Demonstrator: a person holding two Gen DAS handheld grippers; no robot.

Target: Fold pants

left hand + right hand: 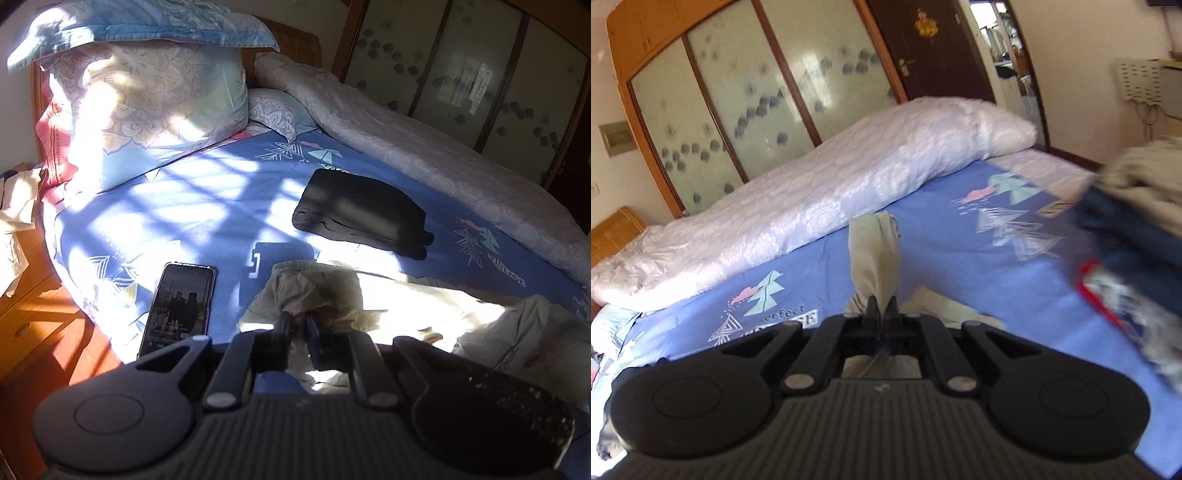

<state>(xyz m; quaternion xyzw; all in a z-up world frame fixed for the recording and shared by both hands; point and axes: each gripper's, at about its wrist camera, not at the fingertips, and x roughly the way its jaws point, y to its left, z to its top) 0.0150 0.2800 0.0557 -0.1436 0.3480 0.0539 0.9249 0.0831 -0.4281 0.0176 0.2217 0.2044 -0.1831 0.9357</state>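
Observation:
Pale beige pants (406, 306) lie crumpled on the blue bed sheet (207, 206) in the left wrist view, partly in bright sun. My left gripper (300, 321) is shut on a bunched part of the pants near their left end. In the right wrist view my right gripper (882, 308) is shut on another part of the pants (873, 254), and a strip of the fabric stands up past the fingertips above the sheet (960, 273).
A folded black garment (362, 214) and a phone (179, 306) lie on the sheet. Pillows (147, 110) stand at the headboard. A rolled white quilt (812, 199) runs along the far side. A pile of clothes (1134, 236) sits at the right. Wardrobe doors (746, 96) stand behind.

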